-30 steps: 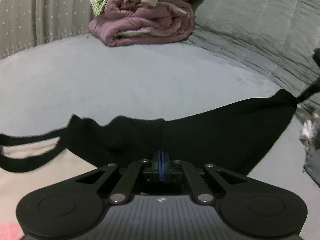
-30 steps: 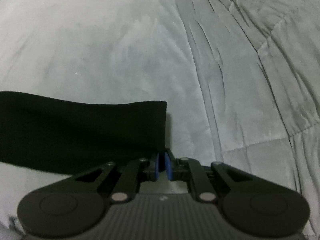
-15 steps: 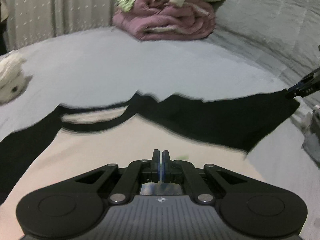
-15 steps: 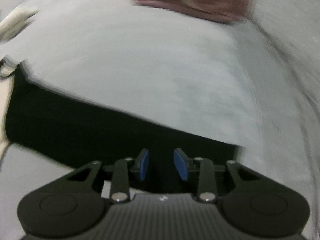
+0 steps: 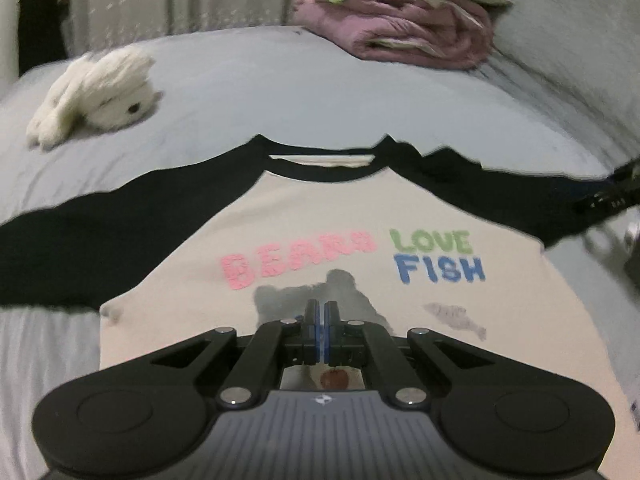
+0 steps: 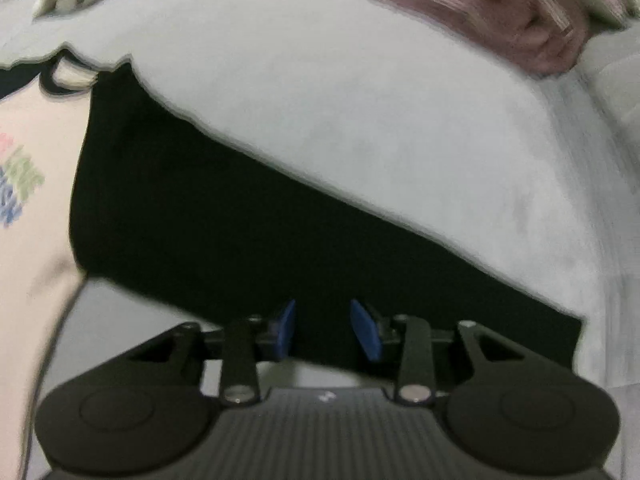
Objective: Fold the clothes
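Observation:
A cream shirt (image 5: 320,216) with black raglan sleeves and the print "BEARS LOVE FISH" lies spread face up on the grey bed. My left gripper (image 5: 321,308) is shut with its blue pads together, over the grey bear print on the chest, and nothing shows between the pads. The shirt's right sleeve (image 6: 240,208) stretches out flat across the sheet. My right gripper (image 6: 325,322) is open over the lower edge of that sleeve, near its cuff end, with only the flat sleeve behind the gap between its pads. In the left wrist view the right gripper (image 5: 612,200) shows at the sleeve's far end.
A white plush toy (image 5: 96,92) lies on the sheet beyond the left sleeve. A pile of folded pink blankets (image 5: 420,36) sits at the back, with a grey quilt (image 5: 580,40) to its right. Bare grey sheet (image 6: 380,100) lies beyond the collar.
My right gripper has opened and let go of the sleeve cuff, and swung left. My left gripper, still shut, has drawn back from the black shoulder to over the chest print.

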`<state>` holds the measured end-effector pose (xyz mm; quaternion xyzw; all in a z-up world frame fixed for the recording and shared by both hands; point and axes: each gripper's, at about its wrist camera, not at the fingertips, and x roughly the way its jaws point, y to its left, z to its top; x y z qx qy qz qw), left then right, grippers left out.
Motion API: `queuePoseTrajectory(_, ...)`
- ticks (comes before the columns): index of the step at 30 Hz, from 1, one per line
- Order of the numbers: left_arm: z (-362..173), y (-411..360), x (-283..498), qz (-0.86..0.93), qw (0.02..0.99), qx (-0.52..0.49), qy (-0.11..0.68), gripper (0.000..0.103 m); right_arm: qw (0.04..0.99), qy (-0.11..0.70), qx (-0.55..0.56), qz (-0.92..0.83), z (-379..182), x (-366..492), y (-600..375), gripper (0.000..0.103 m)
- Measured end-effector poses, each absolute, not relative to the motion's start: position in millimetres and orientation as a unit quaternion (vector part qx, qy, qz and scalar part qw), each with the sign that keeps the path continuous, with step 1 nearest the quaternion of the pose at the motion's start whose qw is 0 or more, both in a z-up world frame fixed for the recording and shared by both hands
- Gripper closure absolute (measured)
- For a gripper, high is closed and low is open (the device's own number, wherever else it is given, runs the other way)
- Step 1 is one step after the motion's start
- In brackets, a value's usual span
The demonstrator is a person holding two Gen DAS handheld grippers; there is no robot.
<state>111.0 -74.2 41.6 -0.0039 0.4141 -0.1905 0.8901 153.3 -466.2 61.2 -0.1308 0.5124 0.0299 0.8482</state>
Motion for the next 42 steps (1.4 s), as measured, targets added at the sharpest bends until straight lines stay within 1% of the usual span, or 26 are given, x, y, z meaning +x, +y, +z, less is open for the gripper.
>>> queuePoseTrajectory(2, 43, -75, 112, -0.2, 0.885, -0.017, 0.42, 0.103, 0.861, 0.496, -0.092, 0.059, 70, 149, -454, 0.07)
queuePoseTrajectory(4, 42, -77, 108, -0.202, 0.886, -0.006, 0.418, 0.103, 0.858, 0.497, -0.081, 0.098, 62, 146, -429, 0.07)
queuePoseTrajectory(6, 40, -78, 104, -0.199, 0.889, 0.015, 0.412, 0.102, 0.848, 0.509, -0.088, 0.116, 45, 144, -408, 0.076)
queuePoseTrajectory(7, 38, -79, 102, -0.194, 0.892, 0.03, 0.408, 0.101, 0.846, 0.511, -0.096, 0.115, 37, 143, -401, 0.076)
queuePoseTrajectory(8, 35, -78, 102, -0.187, 0.893, 0.043, 0.407, 0.098, 0.85, 0.506, -0.101, 0.105, 32, 142, -398, 0.076)
queuePoseTrajectory(11, 28, -73, 101, -0.171, 0.895, 0.069, 0.406, 0.097, 0.864, 0.496, -0.055, 0.062, 32, 142, -418, 0.077)
queuePoseTrajectory(13, 28, -67, 103, -0.17, 0.894, 0.062, 0.41, 0.097, 0.863, 0.503, -0.03, 0.042, 33, 139, -435, 0.073)
queuePoseTrajectory(15, 30, -61, 106, -0.168, 0.897, 0.053, 0.406, 0.097, 0.859, 0.51, -0.028, 0.03, 34, 142, -446, 0.066)
queuePoseTrajectory(16, 31, -58, 107, -0.165, 0.899, 0.052, 0.403, 0.097, 0.858, 0.513, -0.03, 0.024, 35, 145, -450, 0.065)
queuePoseTrajectory(19, 31, -50, 113, -0.149, 0.902, 0.045, 0.403, 0.097, 0.87, 0.489, -0.045, 0.03, 51, 148, -432, 0.064)
queuePoseTrajectory(22, 32, -42, 122, -0.148, 0.901, 0.026, 0.407, 0.097, 0.886, 0.451, -0.062, 0.086, 65, 161, -403, 0.062)
queuePoseTrajectory(26, 45, -28, 147, -0.157, 0.909, 0.012, 0.387, 0.092, 0.88, 0.448, -0.123, 0.101, 57, 202, -373, 0.061)
queuePoseTrajectory(29, 55, -13, 179, -0.181, 0.907, -0.015, 0.381, 0.09, 0.878, 0.441, -0.117, 0.145, 57, 217, -365, 0.061)
queuePoseTrajectory(32, 58, -10, 216, -0.211, 0.901, 0.011, 0.378, 0.089, 0.875, 0.433, -0.111, 0.188, 57, 233, -357, 0.061)
queuePoseTrajectory(34, 59, -13, 241, -0.229, 0.899, 0.034, 0.372, 0.085, 0.871, 0.428, -0.106, 0.216, 57, 243, -352, 0.061)
queuePoseTrajectory(35, 58, -15, 254, -0.241, 0.896, 0.042, 0.37, 0.076, 0.869, 0.427, -0.104, 0.228, 57, 249, -350, 0.061)
queuePoseTrajectory(36, 57, -16, 265, -0.255, 0.893, 0.047, 0.368, 0.063, 0.865, 0.433, -0.103, 0.234, 54, 255, -349, 0.061)
queuePoseTrajectory(38, 51, -22, 282, -0.28, 0.883, 0.055, 0.374, 0.052, 0.855, 0.45, -0.098, 0.237, 46, 268, -348, 0.061)
queuePoseTrajectory(40, 44, -29, 295, -0.3, 0.878, 0.063, 0.368, 0.049, 0.845, 0.467, -0.092, 0.241, 35, 277, -347, 0.063)
queuePoseTrajectory(42, 35, -38, 304, -0.304, 0.876, 0.075, 0.366, 0.036, 0.839, 0.479, -0.088, 0.245, 23, 283, -345, 0.064)
